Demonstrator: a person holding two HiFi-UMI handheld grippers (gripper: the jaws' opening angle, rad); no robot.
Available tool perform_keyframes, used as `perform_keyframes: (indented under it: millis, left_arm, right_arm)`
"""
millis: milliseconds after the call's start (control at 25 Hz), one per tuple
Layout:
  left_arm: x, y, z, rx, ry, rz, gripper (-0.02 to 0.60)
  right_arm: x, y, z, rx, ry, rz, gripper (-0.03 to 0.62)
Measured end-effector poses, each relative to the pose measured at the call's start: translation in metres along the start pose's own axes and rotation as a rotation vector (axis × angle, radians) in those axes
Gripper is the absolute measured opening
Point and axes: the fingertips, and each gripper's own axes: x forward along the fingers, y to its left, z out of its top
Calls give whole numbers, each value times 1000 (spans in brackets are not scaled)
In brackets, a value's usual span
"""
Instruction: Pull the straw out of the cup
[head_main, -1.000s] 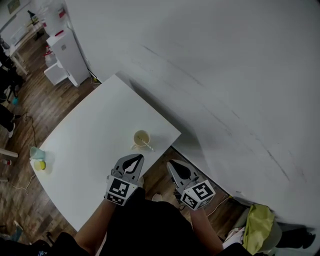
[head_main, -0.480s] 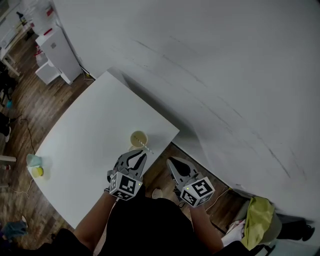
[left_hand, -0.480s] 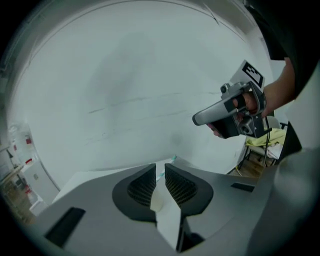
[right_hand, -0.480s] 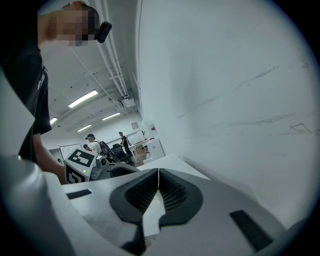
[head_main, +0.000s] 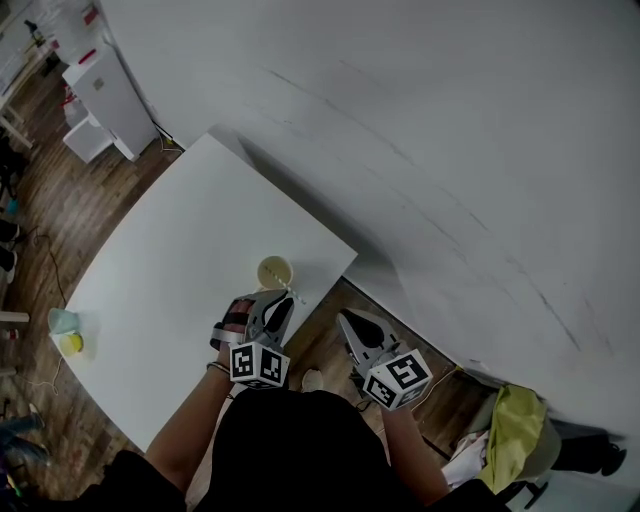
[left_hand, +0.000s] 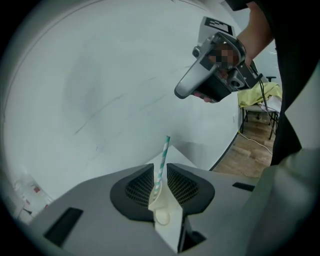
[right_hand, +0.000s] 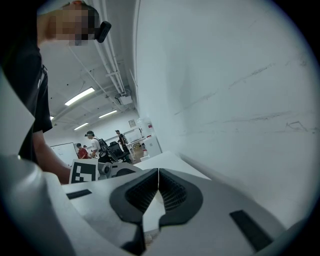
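A pale yellow cup (head_main: 274, 271) stands near the white table's (head_main: 170, 270) near right edge. Out of it a teal-and-white striped straw (head_main: 294, 295) leans over the rim toward me. My left gripper (head_main: 281, 304) sits just on my side of the cup, and its jaws are shut on the straw (left_hand: 162, 159), whose top sticks up past the left gripper (left_hand: 161, 174). The right gripper (head_main: 352, 325) hangs off the table over the floor, to the right of the cup. The right gripper (right_hand: 158, 175) is shut with nothing in it. From the left gripper view the right gripper (left_hand: 181, 92) floats high at the right.
A teal cup (head_main: 63, 320) and a yellow object (head_main: 72, 343) sit at the table's left corner. A grey wall (head_main: 450, 150) runs along the far side. White cabinets (head_main: 100, 95) stand at upper left. A yellow-green cloth (head_main: 515, 445) lies at lower right over the wooden floor.
My left gripper has moved forward to the cup, turned, and gone from open to shut on the straw. The right gripper has hardly moved.
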Motion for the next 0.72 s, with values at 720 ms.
perform_keyframes:
  millis: [720]
  left_arm:
    - [24,-7,-6,117,-2,-24,86]
  right_arm:
    - [-4,-9,-11,14,23,-38,23]
